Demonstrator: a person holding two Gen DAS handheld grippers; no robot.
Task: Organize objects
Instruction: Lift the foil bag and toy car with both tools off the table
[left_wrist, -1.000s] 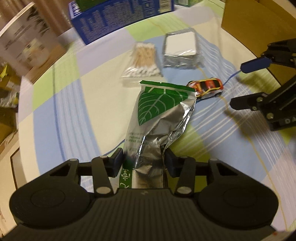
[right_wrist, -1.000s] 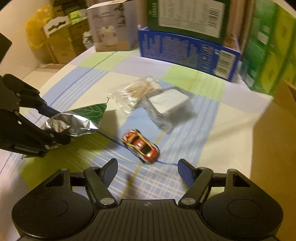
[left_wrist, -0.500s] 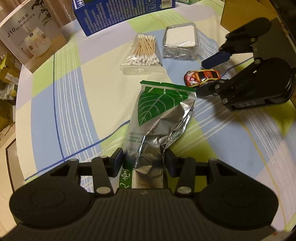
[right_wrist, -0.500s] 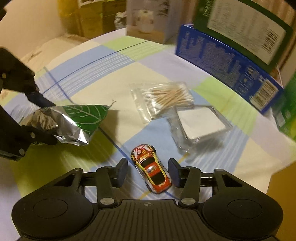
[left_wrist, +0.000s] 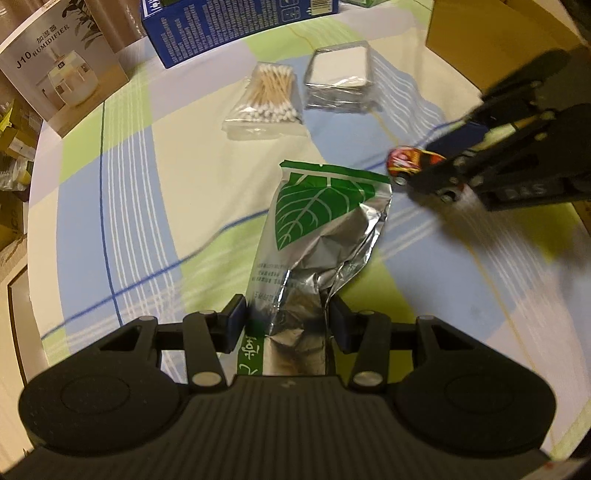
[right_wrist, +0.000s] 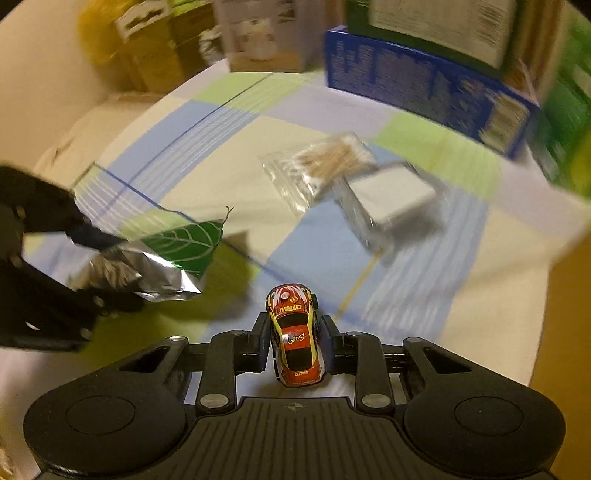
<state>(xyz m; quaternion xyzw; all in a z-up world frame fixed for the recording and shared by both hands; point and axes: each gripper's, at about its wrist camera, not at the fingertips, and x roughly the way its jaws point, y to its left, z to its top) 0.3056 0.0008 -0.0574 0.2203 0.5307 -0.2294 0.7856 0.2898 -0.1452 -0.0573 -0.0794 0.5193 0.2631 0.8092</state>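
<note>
The left gripper (left_wrist: 286, 325) is clamped on the crumpled lower end of a silver foil pouch (left_wrist: 317, 236), its blue-padded fingers (left_wrist: 234, 325) pressing in from both sides. The pouch is a creased, shiny sachet with a torn green top edge, a large green leaf with white veins printed on its upper half, small grey print below that, and a green strip with white characters near the pinched end. It juts forward from the gripper over the checked tablecloth (left_wrist: 147, 184), toward the middle of the tabletop; whether it touches the cloth is hard to judge.

The right gripper (right_wrist: 293, 343) is closed on a small toy car (right_wrist: 295, 339), the fingers gripping its flanks. The car is red and orange with yellow trim, a dark windscreen and white lettering on bonnet and roof, its nose pointing away from the gripper. From the left wrist view it shows as a red blur at the tips of the dark right gripper, just beside the pouch's top right corner and seemingly raised off the cloth.

Toward the far edge of the tabletop lie a clear bag of cotton swabs (left_wrist: 267, 98) and, just beside it on the right, a wrapped white pad stack (left_wrist: 341, 79). Along that far edge stand a blue box (left_wrist: 236, 29) and a humidifier carton (left_wrist: 62, 70).
</note>
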